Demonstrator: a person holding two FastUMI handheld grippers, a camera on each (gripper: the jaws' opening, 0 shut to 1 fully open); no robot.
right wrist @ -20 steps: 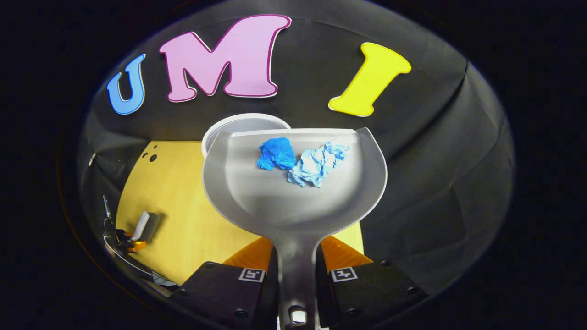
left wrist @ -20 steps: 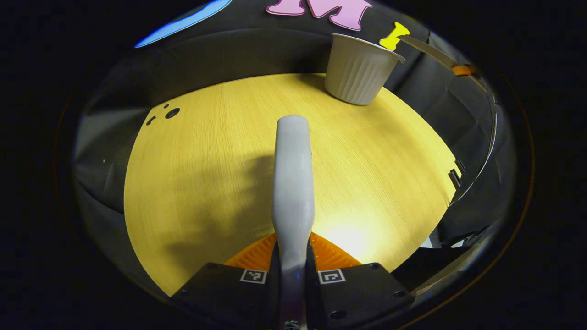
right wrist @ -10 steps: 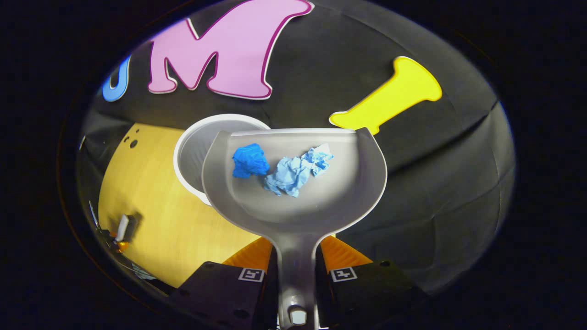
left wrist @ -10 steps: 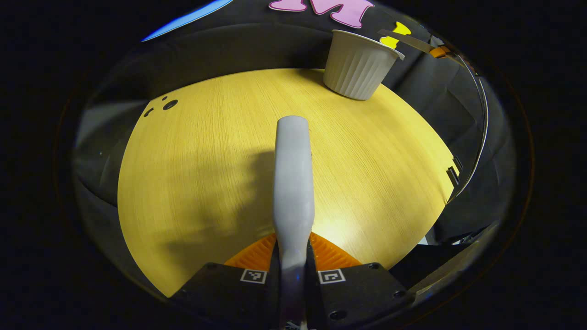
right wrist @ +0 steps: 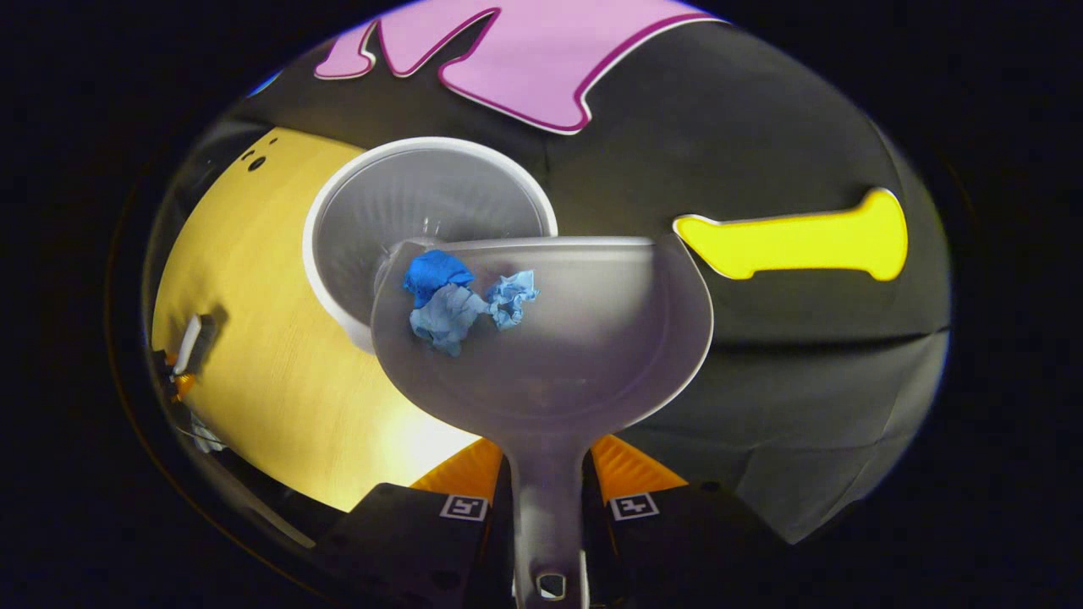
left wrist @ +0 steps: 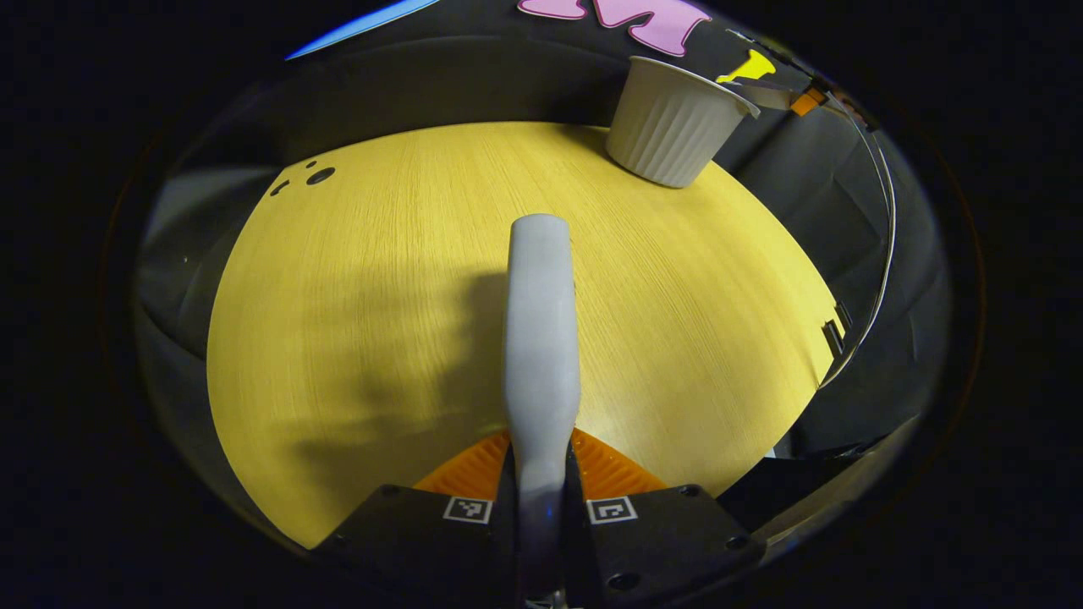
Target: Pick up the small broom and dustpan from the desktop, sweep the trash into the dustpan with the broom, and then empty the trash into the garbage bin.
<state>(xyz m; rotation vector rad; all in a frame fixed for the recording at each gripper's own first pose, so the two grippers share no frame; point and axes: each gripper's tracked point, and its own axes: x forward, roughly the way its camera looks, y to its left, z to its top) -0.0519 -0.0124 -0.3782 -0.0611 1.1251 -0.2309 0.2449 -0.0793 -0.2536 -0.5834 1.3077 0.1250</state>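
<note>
Grey dustpan (right wrist: pixel 592 355), blue paper scraps (right wrist: pixel 457 296), white ribbed bin (left wrist: pixel 673 127) — yellow wood-grain desktop (left wrist: pixel 381 296).

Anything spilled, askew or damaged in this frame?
Nothing stands out. Both paper wads lie inside the dustpan, bunched at its lower left corner over the upright bin, as expected mid-pour. The left gripper grips the broom handle.

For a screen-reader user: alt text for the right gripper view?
The right gripper holds a grey dustpan tilted over a white garbage bin, with blue paper scraps gathered at the pan's left edge. The bin stands on a yellow desktop.
</note>
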